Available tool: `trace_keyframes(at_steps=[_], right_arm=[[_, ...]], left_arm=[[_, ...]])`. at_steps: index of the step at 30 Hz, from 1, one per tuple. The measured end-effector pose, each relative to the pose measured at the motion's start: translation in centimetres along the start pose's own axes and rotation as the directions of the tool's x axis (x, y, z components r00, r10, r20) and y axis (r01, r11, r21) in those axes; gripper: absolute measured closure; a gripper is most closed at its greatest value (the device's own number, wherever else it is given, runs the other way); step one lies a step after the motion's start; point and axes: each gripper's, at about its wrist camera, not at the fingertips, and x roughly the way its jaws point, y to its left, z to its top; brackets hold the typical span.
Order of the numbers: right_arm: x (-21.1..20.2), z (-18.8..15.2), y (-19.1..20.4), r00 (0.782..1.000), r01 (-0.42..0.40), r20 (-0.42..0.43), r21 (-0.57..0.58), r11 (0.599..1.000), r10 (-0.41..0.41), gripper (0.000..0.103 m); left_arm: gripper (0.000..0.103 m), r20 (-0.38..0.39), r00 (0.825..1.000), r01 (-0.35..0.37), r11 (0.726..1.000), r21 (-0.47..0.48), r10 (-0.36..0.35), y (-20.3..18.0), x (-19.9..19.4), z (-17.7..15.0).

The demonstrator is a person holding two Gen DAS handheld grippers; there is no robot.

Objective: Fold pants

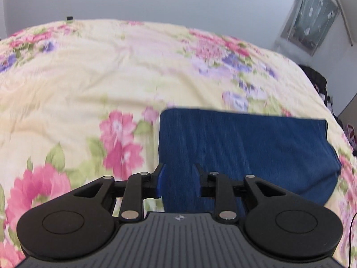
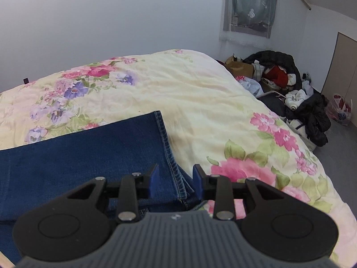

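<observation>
Blue denim pants lie folded in a flat block on the floral bedspread. My left gripper is open and empty, just above the block's near left corner. In the right wrist view the pants lie to the left, with a stitched hem edge running toward me. My right gripper is open and empty, its jaws on either side of that hem edge near the pants' right end.
The bed's right edge drops to a grey floor. A pile of dark clothes and bags lies beside the bed. A curtained window is in the far wall. A small dark object sits at the bed's far edge.
</observation>
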Motion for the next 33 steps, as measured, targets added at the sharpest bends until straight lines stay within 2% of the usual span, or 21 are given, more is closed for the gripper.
trace_keyframes(at_steps=[3,4,5,7,10,14,16,18,22,29,33], right_arm=[[1.3,0.2,0.8,1.000,0.005,-0.008,-0.027,1.000,-0.005,0.075],[1.8,0.3,0.9,1.000,0.006,-0.008,-0.029,1.000,-0.006,0.078],[2.3,0.5,0.9,1.000,0.000,-0.008,-0.029,1.000,0.000,0.085],[3.2,0.8,1.0,1.000,-0.013,0.001,-0.027,1.000,0.013,0.089],[4.9,1.3,0.9,1.000,-0.018,0.018,-0.027,0.999,0.019,0.089],[7.7,0.8,0.3,1.000,-0.009,-0.021,-0.018,1.000,0.008,0.089],[9.2,0.1,-0.3,0.998,-0.013,-0.060,0.010,1.000,0.013,0.089],[10.8,-1.0,-1.1,0.993,-0.026,-0.116,0.073,0.997,0.035,0.089],[11.7,-2.5,-1.6,0.993,-0.059,-0.096,0.128,0.990,0.071,0.085],[12.2,-3.1,-1.6,0.992,-0.072,-0.093,0.118,0.990,0.083,0.085],[12.0,-2.2,-1.5,0.989,-0.048,-0.131,0.125,0.991,0.064,0.084]], left_arm=[[0.069,0.020,1.000,-0.006,1.000,0.010,0.006,-0.3,1.7,1.5],[0.069,0.028,1.000,-0.006,1.000,0.011,0.006,-0.4,2.2,1.8],[0.069,0.037,0.999,-0.003,1.000,0.010,0.003,-0.5,2.9,2.2],[0.069,0.050,0.999,0.013,1.000,0.002,-0.013,-0.7,4.2,2.8],[0.069,0.047,0.999,0.024,1.000,0.007,-0.024,-0.9,6.6,3.3],[0.070,0.027,0.999,-0.022,1.000,0.012,0.021,-0.4,9.8,3.8],[0.075,0.022,0.999,-0.049,0.999,0.000,0.049,0.1,11.2,4.1],[0.084,-0.011,0.998,-0.068,0.998,0.008,0.068,0.4,12.7,4.1],[0.086,-0.040,0.995,-0.085,0.994,0.064,0.088,0.2,14.8,3.1],[0.088,-0.044,0.992,-0.117,0.989,0.086,0.121,-0.5,15.2,3.3],[0.086,-0.005,0.985,-0.174,0.980,0.095,0.175,-1.7,12.8,3.6]])
